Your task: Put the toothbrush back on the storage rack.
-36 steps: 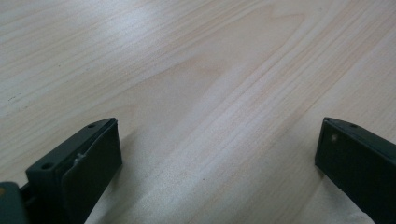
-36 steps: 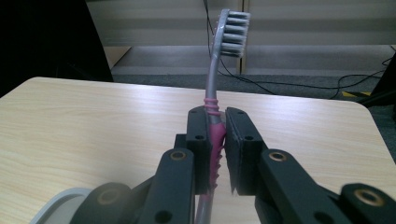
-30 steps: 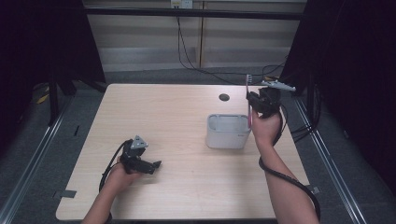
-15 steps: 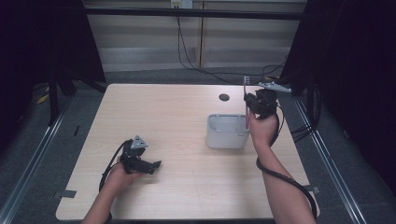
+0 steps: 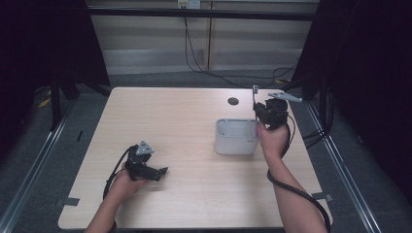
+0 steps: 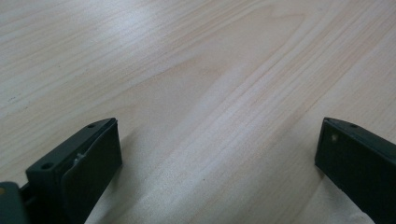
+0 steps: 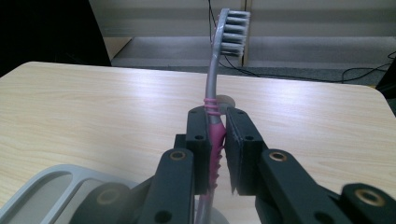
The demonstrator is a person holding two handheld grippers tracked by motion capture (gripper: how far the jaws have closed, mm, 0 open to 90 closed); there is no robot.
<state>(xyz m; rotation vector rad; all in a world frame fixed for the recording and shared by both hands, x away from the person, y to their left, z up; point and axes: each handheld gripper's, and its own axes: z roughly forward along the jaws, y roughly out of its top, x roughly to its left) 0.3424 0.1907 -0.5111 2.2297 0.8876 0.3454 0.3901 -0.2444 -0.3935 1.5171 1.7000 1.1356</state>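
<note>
A pink and grey toothbrush [image 7: 214,93] stands upright, bristle head up, clamped by its pink handle between the pads of my right gripper [image 7: 217,135]. In the high view the right gripper [image 5: 265,112] holds the toothbrush [image 5: 254,104] over the right end of a grey holder [image 5: 235,143] with open compartments on the table. The holder's rim [image 7: 44,189] shows at the lower left in the right gripper view. My left gripper [image 5: 160,171] rests low on the table near the front left, jaws wide apart with bare wood between them [image 6: 219,154].
The light wooden table [image 5: 175,121] has a small dark round hole [image 5: 233,101] near its far edge. Cables run along the floor behind the table, and metal rails flank both sides. A cable trails from each gripper along the forearm.
The right gripper with the toothbrush has shifted slightly left and down toward the holder's right end. The left gripper has stayed where it was.
</note>
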